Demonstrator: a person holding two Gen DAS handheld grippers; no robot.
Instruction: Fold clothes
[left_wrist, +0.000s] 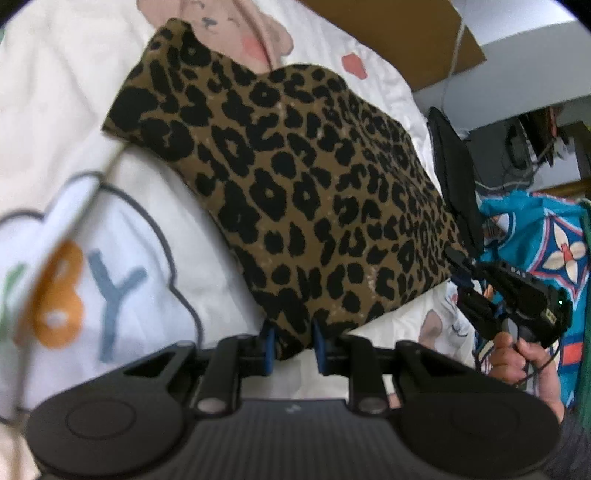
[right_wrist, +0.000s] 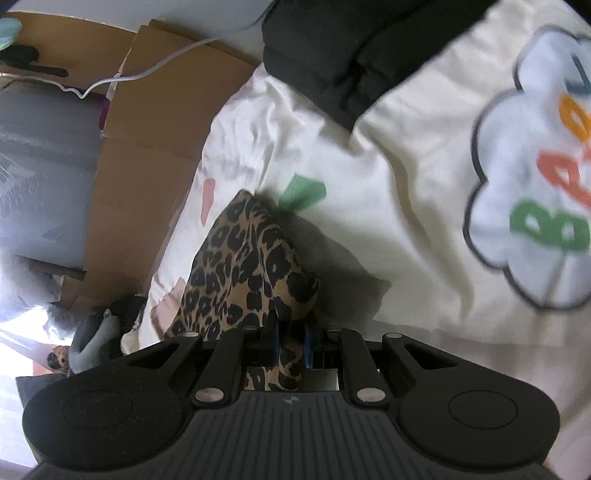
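Jaws of both grippers pinch the leopard-print garment's (left_wrist: 295, 192) corners.

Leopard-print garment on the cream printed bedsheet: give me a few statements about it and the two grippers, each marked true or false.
1. The left gripper is clamped on an edge of the brown and black leopard-print garment. True.
2. The right gripper is empty. False: leopard fabric is pinched between its blue pads.
3. The garment lies over a cream bedsheet with cartoon prints. True.
4. A folded black garment lies on the sheet in the right wrist view. True.
5. The leopard garment is plain grey. False: it is tan with black spots.
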